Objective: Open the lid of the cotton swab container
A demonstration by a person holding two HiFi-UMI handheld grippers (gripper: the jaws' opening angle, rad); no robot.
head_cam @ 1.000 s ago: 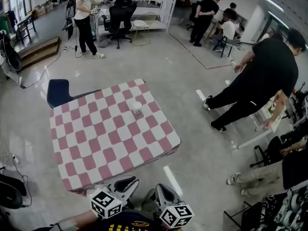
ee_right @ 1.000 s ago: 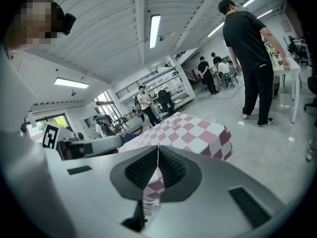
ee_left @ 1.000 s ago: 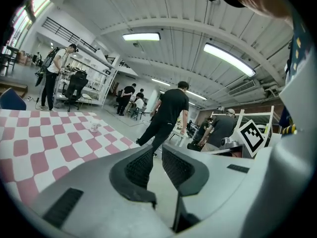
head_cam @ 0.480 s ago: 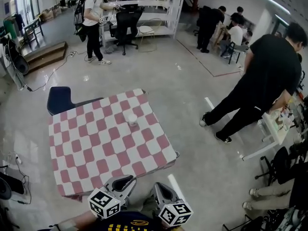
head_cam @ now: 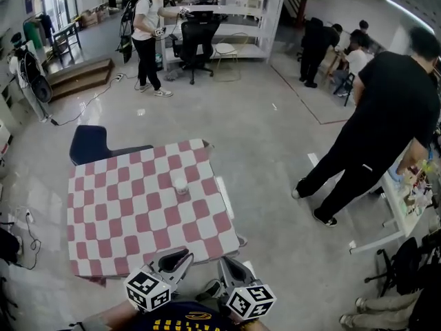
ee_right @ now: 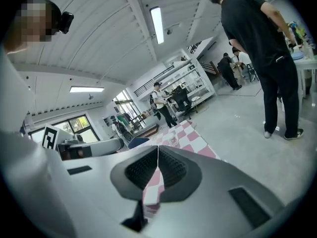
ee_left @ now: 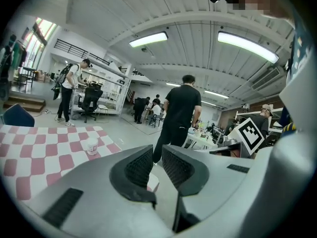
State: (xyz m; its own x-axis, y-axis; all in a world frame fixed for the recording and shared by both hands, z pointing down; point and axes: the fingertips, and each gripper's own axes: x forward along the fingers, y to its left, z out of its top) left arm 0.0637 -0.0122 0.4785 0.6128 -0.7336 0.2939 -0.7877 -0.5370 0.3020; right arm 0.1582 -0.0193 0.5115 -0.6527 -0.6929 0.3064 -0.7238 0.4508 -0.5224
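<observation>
A desk point(head_cam: 138, 219) covered with a red-and-white checked cloth is seen in the middle of an open workshop floor. The cotton swab container point(head_cam: 180, 185), small and white, is stood upright on the far half of the cloth, somewhat right of the middle, with nothing else beside it. Its lid is too small to be made out clearly.

The left gripper point(head_cam: 176, 259) and the right gripper point(head_cam: 231, 271) are held side by side at the bottom of the head view, at the near edge of the desk and well apart from the container. In the left gripper view the jaws are drawn together, with only a thin slit left at their tips, and nothing is held between them. In the right gripper view the jaws are pressed flat against each other and are likewise empty.

A dark blue chair point(head_cam: 89, 143) is placed at the far left corner of the desk. A person in black point(head_cam: 386, 129) is seen bent over to the right, and a person with a backpack point(head_cam: 148, 33) is stood near white shelving point(head_cam: 227, 12) at the back.
</observation>
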